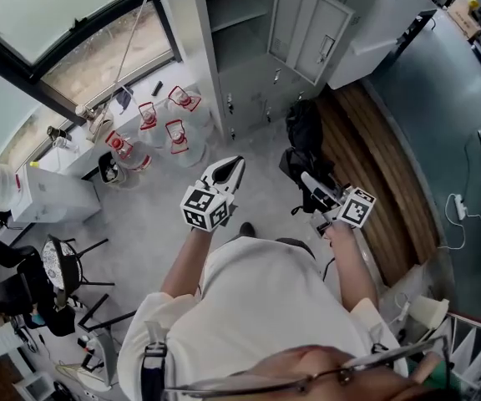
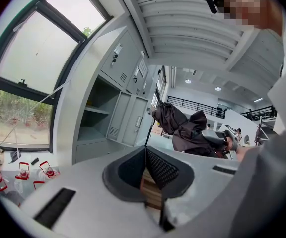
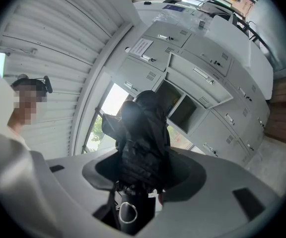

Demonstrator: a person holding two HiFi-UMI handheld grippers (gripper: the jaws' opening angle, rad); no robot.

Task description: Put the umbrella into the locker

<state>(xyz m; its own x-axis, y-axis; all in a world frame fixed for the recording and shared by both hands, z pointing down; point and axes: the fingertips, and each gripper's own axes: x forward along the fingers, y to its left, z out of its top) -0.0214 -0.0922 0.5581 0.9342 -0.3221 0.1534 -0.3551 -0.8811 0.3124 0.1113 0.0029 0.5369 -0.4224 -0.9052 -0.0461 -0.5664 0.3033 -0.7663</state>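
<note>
Right tool [image 3: 143,168] clenched on black umbrella [image 3: 144,128], handle end hidden below; left tool [image 2: 146,155] closed, empty

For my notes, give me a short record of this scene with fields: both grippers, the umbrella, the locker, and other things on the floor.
left gripper: jaws together, nothing between them
right gripper: shut on the umbrella
umbrella: black, folded, held in front of the person, not yet in the locker
locker: grey, one compartment open, a shelf inside
locker door: swung open to one side
water bottles: several clear ones with red handles, on the floor by the window
</note>
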